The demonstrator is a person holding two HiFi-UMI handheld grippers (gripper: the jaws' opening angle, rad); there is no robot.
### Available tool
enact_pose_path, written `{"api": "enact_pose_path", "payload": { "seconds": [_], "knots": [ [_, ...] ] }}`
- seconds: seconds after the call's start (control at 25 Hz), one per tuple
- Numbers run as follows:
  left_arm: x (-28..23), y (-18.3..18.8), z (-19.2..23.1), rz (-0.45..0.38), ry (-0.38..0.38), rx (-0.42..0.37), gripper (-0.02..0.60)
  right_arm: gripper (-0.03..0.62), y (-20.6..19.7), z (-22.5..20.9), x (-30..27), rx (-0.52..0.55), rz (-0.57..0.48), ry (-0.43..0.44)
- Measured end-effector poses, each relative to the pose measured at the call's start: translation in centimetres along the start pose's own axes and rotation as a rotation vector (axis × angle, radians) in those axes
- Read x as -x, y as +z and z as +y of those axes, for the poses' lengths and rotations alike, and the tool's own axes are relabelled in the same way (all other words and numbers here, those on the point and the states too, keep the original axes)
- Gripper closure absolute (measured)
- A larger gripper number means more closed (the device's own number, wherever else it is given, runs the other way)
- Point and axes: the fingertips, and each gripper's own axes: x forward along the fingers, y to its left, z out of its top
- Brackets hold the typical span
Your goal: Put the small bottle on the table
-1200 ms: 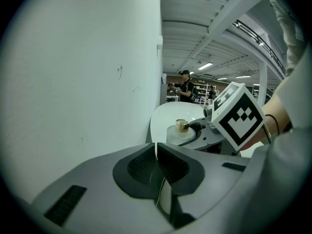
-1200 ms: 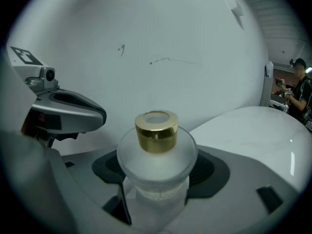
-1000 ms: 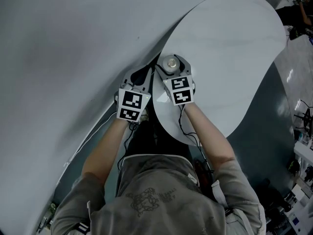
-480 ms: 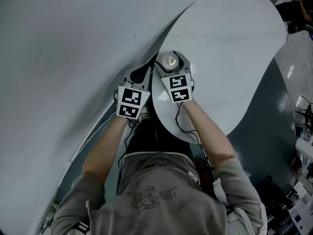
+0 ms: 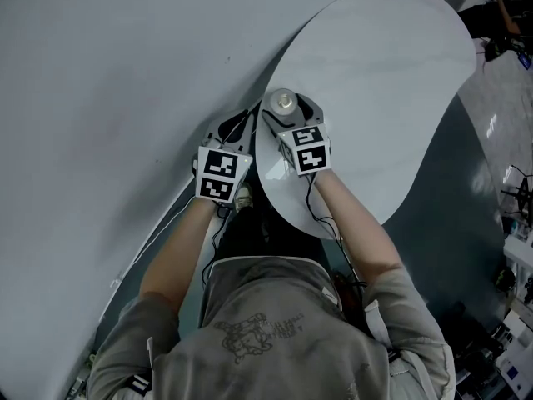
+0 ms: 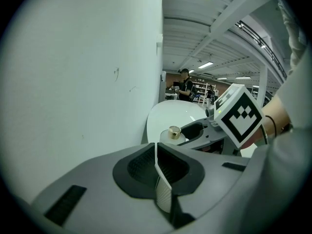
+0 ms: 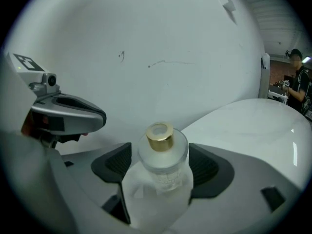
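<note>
The small bottle (image 7: 161,155) is frosted, with a gold cap, and stands upright between the pads of my right gripper (image 7: 162,165), which is shut on it. In the head view the bottle (image 5: 284,102) and right gripper (image 5: 287,108) are over the near left edge of the white oval table (image 5: 383,73). Whether the bottle's base touches the top is hidden. My left gripper (image 5: 240,125) hangs just left of the table, close to the wall. Its jaws (image 6: 157,162) are shut with nothing in them. The left gripper view shows the bottle (image 6: 174,132) ahead.
A plain white wall (image 5: 100,98) runs close along the left. Dark floor (image 5: 466,207) surrounds the table, with cluttered shelving (image 5: 518,257) at the far right. A person (image 7: 298,82) stands far off beyond the table. Thin cables hang from both grippers.
Both grippers have drifted slightly left in the view. The right one still holds the bottle over the table's near edge, and the left stays shut.
</note>
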Motion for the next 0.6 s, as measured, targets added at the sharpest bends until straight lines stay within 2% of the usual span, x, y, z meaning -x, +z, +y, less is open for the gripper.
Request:
{"api": "enact_pose_path", "payload": {
  "seconds": [0.24, 0.52, 0.6],
  "knots": [
    [2.1, 2.2, -0.8, -0.051, 0.018, -0.003, 0.555, 0.256, 3.0, -0.1, 4.1, 0.03, -0.062, -0.057],
    [4.3, 7.1, -2.1, -0.12, 0.012, -0.055, 0.555, 0.261, 7.8, -0.2, 9.6, 0.051, -0.145, -0.059],
    [5.4, 8.5, -2.5, -0.14, 0.011, -0.069, 0.554, 0.321, 9.2, -0.1, 11.5, 0.05, -0.181, -0.076]
  ]
}}
